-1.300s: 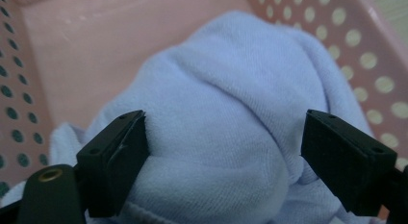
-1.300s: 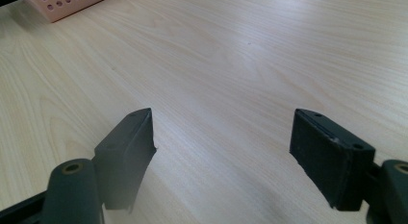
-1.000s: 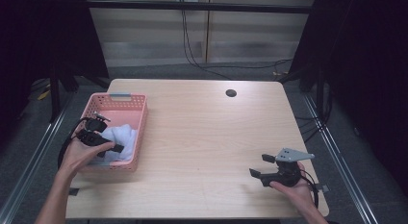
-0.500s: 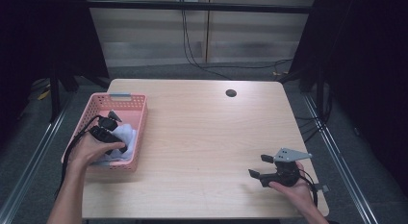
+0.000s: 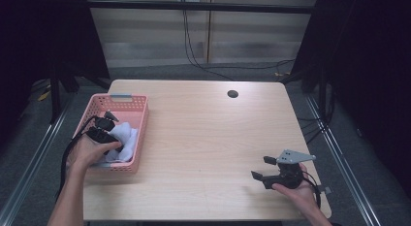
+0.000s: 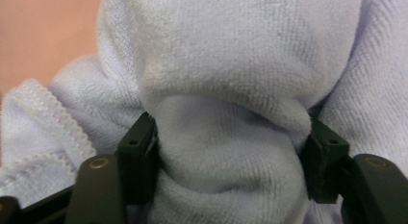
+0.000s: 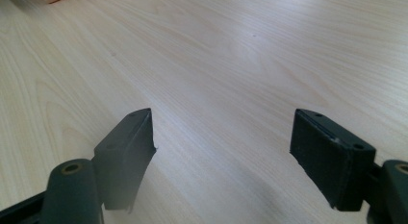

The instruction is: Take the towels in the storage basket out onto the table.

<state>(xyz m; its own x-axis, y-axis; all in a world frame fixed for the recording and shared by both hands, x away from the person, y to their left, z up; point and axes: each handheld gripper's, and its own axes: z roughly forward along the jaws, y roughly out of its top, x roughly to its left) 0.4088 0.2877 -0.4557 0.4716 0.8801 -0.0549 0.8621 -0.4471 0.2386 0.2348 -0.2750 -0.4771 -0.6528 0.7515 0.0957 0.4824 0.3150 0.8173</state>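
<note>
1. The white towel [image 5: 124, 141] lies bunched inside the pink basket [image 5: 127, 101], which stands at the left edge of the table [image 5: 208, 134], near the person's left hand [image 5: 86, 151].

2. The left gripper [image 5: 104, 129] is down in the basket, and its jaws stand around a thick fold of the towel. In the left gripper view the cloth bulges between and above the two black pads [image 6: 137, 142], which press into it from either side, so the jaws are grasping the towel, though they stand fairly wide because the fold is bulky.

3. The relation that the coming move turns on: the towel lies straight ahead of the left jaws and already between them, with the rest of the cloth piled beyond and to both sides. The bundle has no clear long axis; it is a crumpled heap. A lift would probably draw it up and out over the basket's rim.

4. The right gripper [image 5: 266, 169] rests low over the near right part of the table, well apart from the basket. Its jaws are spread, with bare wood between them in the right gripper view.

5. The left hand is clearly the nearer one to the towel.

6. The high view gives the layout of basket, towel and both hands; the left gripper view alone shows the pinch on the fold and a hemmed edge [image 6: 53, 123] at its left.
</note>
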